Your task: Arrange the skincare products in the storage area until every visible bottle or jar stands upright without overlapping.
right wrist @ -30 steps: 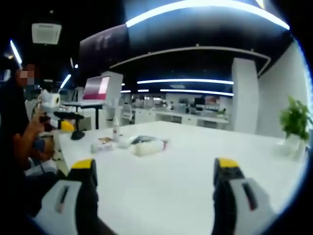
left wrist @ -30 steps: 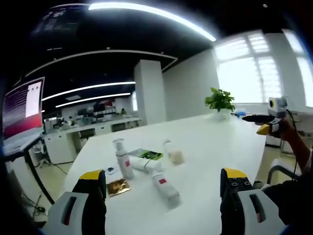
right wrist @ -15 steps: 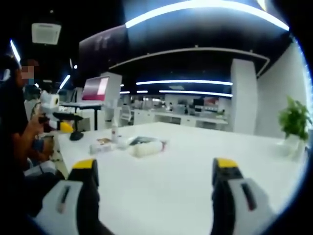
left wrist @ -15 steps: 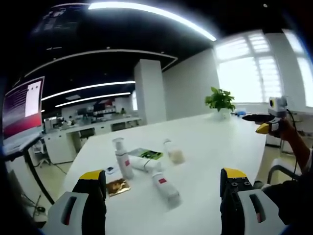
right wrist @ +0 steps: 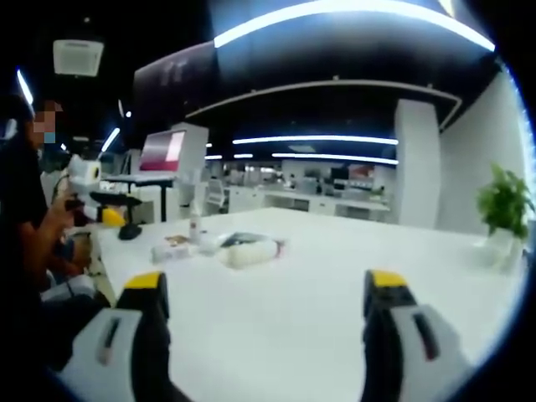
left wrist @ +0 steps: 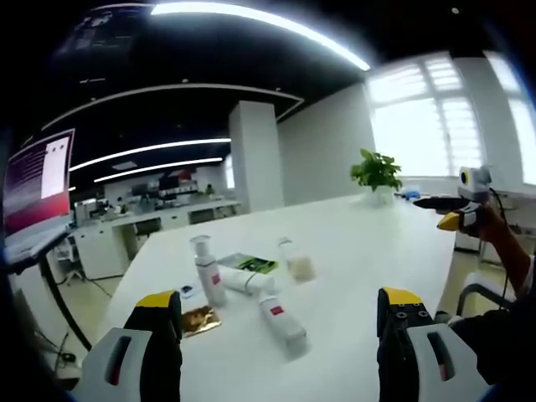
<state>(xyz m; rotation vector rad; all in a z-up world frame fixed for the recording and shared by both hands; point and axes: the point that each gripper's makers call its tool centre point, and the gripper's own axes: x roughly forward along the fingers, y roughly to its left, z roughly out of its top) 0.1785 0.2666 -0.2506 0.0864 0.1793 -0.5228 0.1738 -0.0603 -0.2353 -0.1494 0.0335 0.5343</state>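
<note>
Office lights arc over a long white tabletop in the left gripper view. Our left gripper hangs released at 6 o'clock, jaws wide. One bottle stands upright at 9 o'clock of the cluster; a second bottle lies flat at 5 o'clock, a tube lies beside it, and a small jar sits at 1 o'clock. We cannot tell their contents. We judge a hasty reach could knock the standing bottle over.

Across the right gripper view, our right gripper is released too, and the products lie well apart from it at 11 o'clock.
</note>
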